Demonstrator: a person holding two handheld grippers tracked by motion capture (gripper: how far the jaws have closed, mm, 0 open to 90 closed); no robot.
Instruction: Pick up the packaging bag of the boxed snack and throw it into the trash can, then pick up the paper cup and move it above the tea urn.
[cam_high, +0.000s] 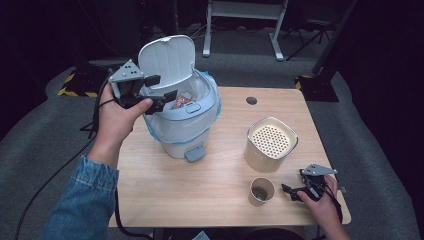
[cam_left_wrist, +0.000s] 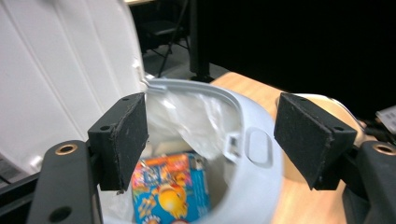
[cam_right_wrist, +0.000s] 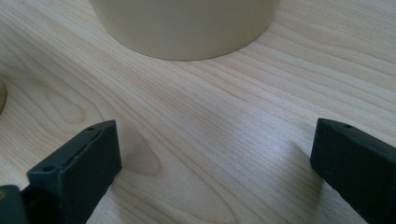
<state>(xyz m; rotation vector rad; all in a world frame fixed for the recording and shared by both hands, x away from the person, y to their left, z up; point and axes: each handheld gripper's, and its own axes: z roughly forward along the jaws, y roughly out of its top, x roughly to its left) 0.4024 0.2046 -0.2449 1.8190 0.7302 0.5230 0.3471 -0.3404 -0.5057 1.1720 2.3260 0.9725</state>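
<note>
Left tool (cam_high: 159, 89) released, jaws wide and empty over the bin (cam_high: 182, 125) mouth at bench 11 o'clock. Packet (cam_left_wrist: 170, 191) lies in the bin, straight below. Lid (cam_high: 166, 60) up at 12 o'clock. Right tool (cam_high: 295, 192) spread, empty, at 5 o'clock by the cup (cam_high: 261, 191).

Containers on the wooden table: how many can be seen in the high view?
3: a white bin with its lid open at the left, a cream canister with a perforated top at the right, and a small paper cup just before the canister.
</note>
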